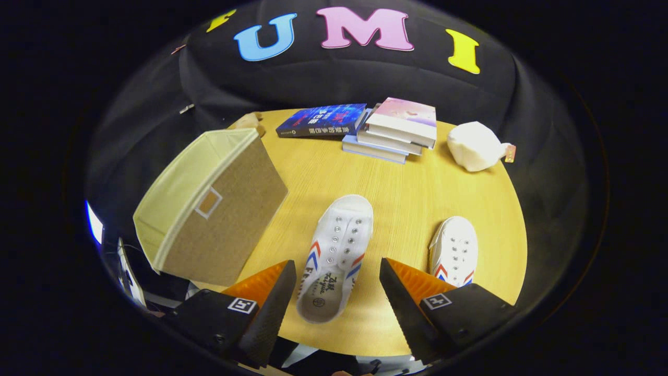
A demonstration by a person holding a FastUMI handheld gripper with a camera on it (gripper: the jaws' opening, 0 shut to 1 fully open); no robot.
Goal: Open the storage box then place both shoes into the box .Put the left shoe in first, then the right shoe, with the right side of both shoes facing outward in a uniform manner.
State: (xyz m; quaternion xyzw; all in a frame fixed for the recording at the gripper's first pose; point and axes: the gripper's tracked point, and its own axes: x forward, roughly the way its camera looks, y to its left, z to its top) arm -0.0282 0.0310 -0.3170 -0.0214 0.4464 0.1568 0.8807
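A white canvas shoe with red and blue stripes lies on the round wooden table, its heel end between my fingers and its toe pointing away. A second matching shoe lies to its right, partly hidden behind my right finger. The beige fabric storage box stands to the left of the shoes, its brown front with a label pocket facing me and its top open. My gripper hovers above the near shoe, open, touching nothing.
A stack of books and a dark blue book lie at the table's far side. A white cloth bundle sits at the far right. A small tan object peeks out behind the box.
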